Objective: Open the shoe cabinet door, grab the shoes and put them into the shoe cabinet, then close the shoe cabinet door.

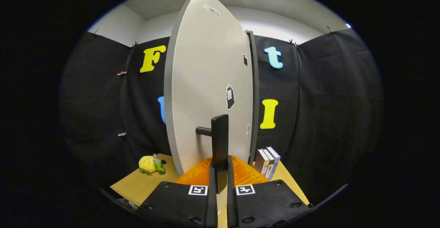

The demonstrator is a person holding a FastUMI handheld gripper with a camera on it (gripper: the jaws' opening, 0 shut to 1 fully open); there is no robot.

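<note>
Black gripper [221, 186] body, two broad matte plates with round screws along the lower edges. Square black-and-white marker tag on each plate near the inner edge. Orange ribbed fingers [245, 173] ahead of the plates, narrow slot between.

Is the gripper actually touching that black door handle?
Touching. In the gripper view the gripper has both orange fingers closed against the lower end of the black handle on the grey cabinet door, with no gap showing.
</note>
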